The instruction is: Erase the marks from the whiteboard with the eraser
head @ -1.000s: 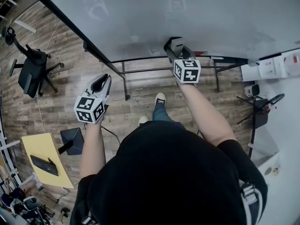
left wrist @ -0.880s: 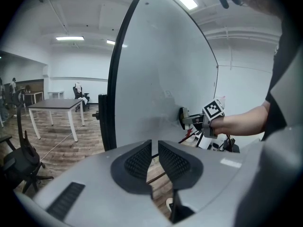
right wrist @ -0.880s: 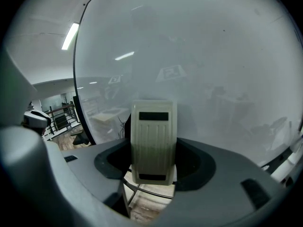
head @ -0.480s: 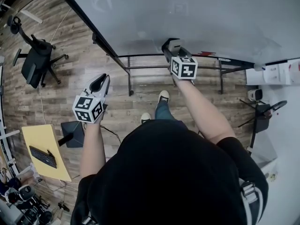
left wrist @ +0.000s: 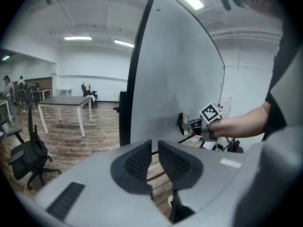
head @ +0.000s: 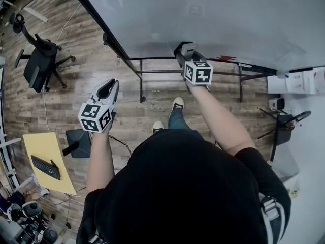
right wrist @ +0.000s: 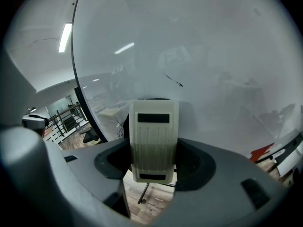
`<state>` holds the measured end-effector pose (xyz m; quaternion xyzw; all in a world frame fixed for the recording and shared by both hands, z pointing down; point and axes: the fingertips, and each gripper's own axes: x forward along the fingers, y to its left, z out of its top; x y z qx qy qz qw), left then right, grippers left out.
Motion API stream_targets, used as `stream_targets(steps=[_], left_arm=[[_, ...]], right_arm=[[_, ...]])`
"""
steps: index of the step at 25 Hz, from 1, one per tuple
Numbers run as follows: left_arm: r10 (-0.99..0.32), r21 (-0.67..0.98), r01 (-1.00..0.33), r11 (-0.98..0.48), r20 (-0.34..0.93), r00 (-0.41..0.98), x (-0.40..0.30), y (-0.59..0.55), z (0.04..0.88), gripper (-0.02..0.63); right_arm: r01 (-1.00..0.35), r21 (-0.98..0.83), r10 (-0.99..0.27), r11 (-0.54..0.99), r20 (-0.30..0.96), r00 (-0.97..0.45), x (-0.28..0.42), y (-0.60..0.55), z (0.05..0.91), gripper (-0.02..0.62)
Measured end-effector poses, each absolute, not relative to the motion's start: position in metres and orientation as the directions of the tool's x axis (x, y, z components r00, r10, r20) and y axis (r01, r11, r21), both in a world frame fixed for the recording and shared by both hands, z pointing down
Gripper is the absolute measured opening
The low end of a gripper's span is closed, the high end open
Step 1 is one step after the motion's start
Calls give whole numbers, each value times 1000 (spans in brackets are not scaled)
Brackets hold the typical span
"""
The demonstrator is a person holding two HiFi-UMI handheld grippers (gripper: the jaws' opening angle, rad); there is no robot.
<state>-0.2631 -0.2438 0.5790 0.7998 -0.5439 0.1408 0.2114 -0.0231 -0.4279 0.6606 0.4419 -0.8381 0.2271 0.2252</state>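
A person stands at a large whiteboard (head: 213, 14) with a hand-held gripper in each hand, seen from a head-mounted camera looking steeply down. The right gripper (right wrist: 154, 162) is clamped on a pale, ribbed whiteboard eraser (right wrist: 152, 136), its jaws pressed to the eraser's two long sides. The eraser's far end sits at, or just off, the lower part of the board; contact cannot be confirmed from these angles.

The left gripper (left wrist: 155, 157) holds nothing. Its ridged jaws are drawn almost together, with only a narrow slit between them. It hangs low and well apart from the work, near the board's left edge, over the wood floor (head: 76, 105).

Most of the board looks wiped and grey, which suggests the job is well along. A short dark stroke (right wrist: 173, 79) shows above the eraser in the right gripper view, with faint ghosted outlines (right wrist: 175, 56) higher up. Both appear left to clear. A red patch (right wrist: 259, 152) sits low at the right; whether it is ink on the board or something near its lower edge cannot be told.

The likely remaining work is an upward pass over the dark stroke and a check of the faint residue. An office chair (head: 38, 65) and a yellow table (head: 43, 151) stand off to the person's left.
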Motion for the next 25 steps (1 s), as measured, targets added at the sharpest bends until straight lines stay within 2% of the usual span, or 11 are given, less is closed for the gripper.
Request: stream_targets(steps=[17, 25], left_arm=[[-807, 190, -913, -362, 425, 409, -253, -257, 573, 54], [-802, 199, -901, -386, 410, 434, -245, -260, 567, 54]], right_arm=[[-864, -198, -675, 464, 553, -489, -1, -437, 630, 245], [-893, -188, -728, 409, 522, -444, 35, -443, 600, 245]])
